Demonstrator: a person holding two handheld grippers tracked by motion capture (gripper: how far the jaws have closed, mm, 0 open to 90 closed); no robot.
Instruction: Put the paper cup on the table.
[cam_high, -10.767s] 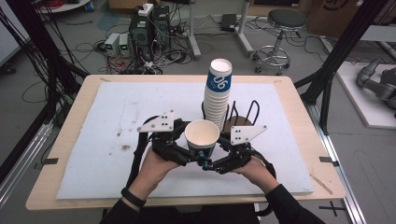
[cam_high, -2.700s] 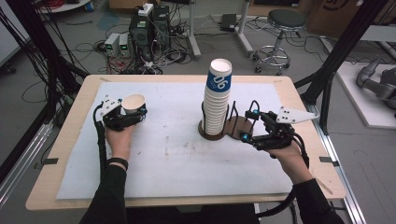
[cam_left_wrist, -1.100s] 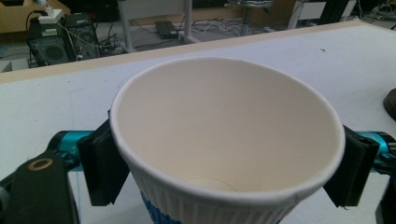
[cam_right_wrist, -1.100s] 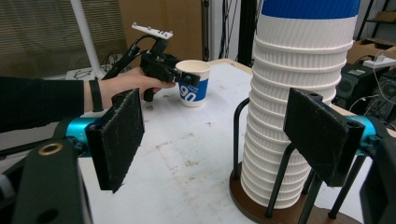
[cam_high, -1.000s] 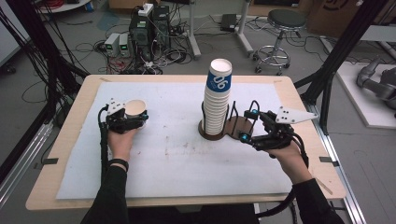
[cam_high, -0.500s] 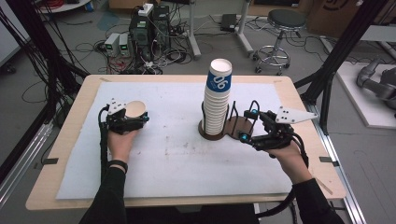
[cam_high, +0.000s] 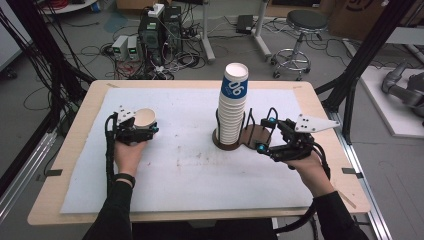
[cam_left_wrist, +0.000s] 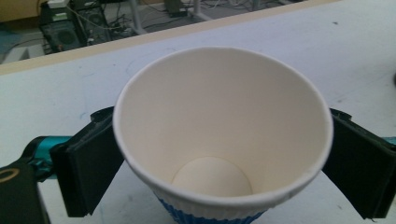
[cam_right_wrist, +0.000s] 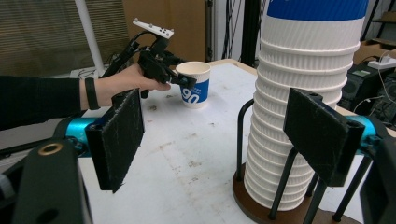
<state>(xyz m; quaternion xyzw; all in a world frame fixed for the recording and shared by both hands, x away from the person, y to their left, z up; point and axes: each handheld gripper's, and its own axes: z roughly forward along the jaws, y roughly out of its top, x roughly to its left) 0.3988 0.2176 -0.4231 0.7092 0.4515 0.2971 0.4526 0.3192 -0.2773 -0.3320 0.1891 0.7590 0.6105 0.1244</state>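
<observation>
Paper cup (cam_left_wrist: 223, 140) stands between parted left claw (cam_left_wrist: 224, 168).

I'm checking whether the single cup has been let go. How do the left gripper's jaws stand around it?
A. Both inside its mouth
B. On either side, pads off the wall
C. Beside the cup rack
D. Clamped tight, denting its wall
B: in the left gripper view the left gripper has its pads either side of the upright paper cup, gaps showing; its jaws have just been opening.

Left tongs (cam_high: 145, 131) sat level near the table's left side, jaws having just opened, pads standing apart. Right tongs (cam_high: 264, 135) were held level and angled leftward, jaws apart, forearm reaching in from below.
</observation>
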